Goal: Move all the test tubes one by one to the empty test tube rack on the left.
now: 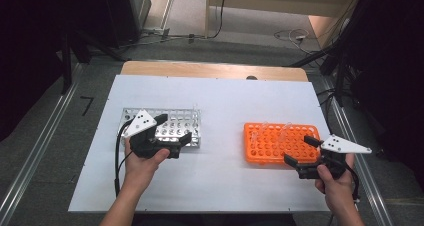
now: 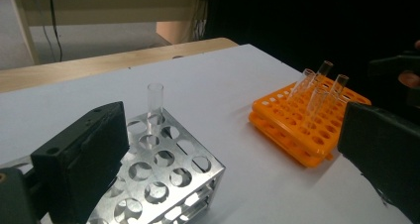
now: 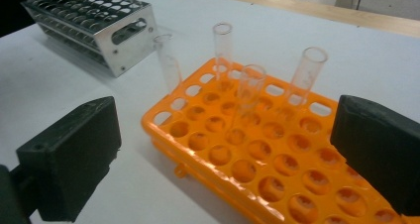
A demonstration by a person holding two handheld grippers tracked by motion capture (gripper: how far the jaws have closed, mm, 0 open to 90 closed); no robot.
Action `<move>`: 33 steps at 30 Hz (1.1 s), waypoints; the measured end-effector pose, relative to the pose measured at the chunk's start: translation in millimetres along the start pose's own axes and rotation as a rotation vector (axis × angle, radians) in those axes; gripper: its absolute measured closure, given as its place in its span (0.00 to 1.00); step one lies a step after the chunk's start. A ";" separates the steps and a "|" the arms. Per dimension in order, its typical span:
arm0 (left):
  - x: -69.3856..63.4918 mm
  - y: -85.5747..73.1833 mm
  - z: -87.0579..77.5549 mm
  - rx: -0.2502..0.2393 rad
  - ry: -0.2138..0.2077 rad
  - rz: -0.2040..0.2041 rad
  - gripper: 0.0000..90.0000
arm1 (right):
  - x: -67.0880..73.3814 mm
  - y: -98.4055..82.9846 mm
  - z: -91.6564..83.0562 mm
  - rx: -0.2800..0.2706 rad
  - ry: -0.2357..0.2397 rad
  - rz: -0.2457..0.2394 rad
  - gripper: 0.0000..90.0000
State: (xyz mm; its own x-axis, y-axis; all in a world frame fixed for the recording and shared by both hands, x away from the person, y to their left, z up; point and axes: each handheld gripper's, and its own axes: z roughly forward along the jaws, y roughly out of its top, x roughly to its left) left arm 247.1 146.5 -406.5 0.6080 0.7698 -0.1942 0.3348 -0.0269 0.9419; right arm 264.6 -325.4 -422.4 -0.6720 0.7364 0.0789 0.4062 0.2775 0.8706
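Observation:
A silver metal tube rack point(image 1: 188, 120) sits left of centre on the white board, with one clear tube point(image 2: 155, 102) upright in a far corner hole. An orange plastic rack point(image 1: 272, 138) lies to the right and holds several clear tubes point(image 3: 223, 41), some of them leaning. My left gripper point(image 1: 173, 128) hovers over the near right part of the metal rack point(image 2: 163, 177), open with nothing between its jaws. My right gripper point(image 1: 301, 150) is at the orange rack's near right corner, also open and holding nothing. In the right gripper view the orange rack point(image 3: 257, 157) lies between the jaws.
The white board point(image 1: 220, 98) covers a wooden table whose far edge point(image 1: 210, 70) shows beyond it. Bare board lies between the two racks and along the front. Metal rails run along the floor on both sides, and cables lie on the floor behind the table.

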 end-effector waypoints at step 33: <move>9.6 -32.3 -20.0 0.012 -0.006 -0.031 0.00 | -64.9 0.7 37.5 0.029 -0.047 0.181 0.34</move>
State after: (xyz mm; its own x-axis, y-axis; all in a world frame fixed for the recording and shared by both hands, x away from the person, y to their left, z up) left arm 227.8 167.5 -433.3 0.6014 0.7665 -0.2253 0.3627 -0.0108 0.9318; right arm 331.7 -349.8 -445.1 -0.5566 0.8038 0.2098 0.5361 0.1545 0.8299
